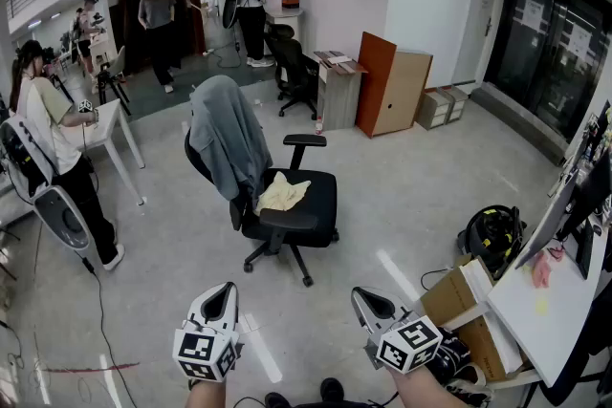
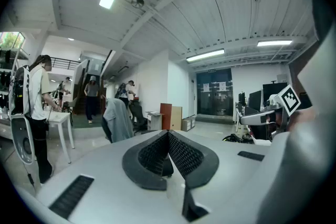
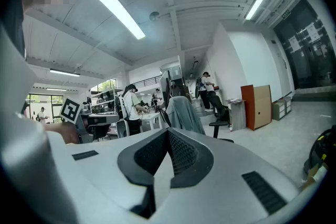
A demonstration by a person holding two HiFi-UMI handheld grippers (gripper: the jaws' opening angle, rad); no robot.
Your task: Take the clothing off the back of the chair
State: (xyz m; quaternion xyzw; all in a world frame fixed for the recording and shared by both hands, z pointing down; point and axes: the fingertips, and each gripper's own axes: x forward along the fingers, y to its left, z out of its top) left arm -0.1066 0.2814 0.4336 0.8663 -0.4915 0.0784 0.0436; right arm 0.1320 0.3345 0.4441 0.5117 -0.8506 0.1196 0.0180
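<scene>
A grey garment (image 1: 228, 140) hangs over the back of a black office chair (image 1: 296, 205) in the middle of the floor. A pale yellow cloth (image 1: 283, 192) lies on the chair's seat. My left gripper (image 1: 222, 296) and my right gripper (image 1: 368, 304) are low in the head view, well short of the chair, both shut and empty. The left gripper view shows the grey garment (image 2: 117, 119) far beyond the left gripper (image 2: 168, 134). In the right gripper view the grey garment (image 3: 184, 115) stands past the right gripper (image 3: 168, 132).
A person (image 1: 53, 148) stands at a white table (image 1: 110, 134) to the left, with a tripod (image 1: 107, 86) nearby. A second black chair (image 1: 295, 72), a small cabinet (image 1: 337, 91) and a wooden panel (image 1: 392, 91) stand behind. Boxes (image 1: 469, 315), a bag (image 1: 491, 239) and a desk (image 1: 555, 296) are at right.
</scene>
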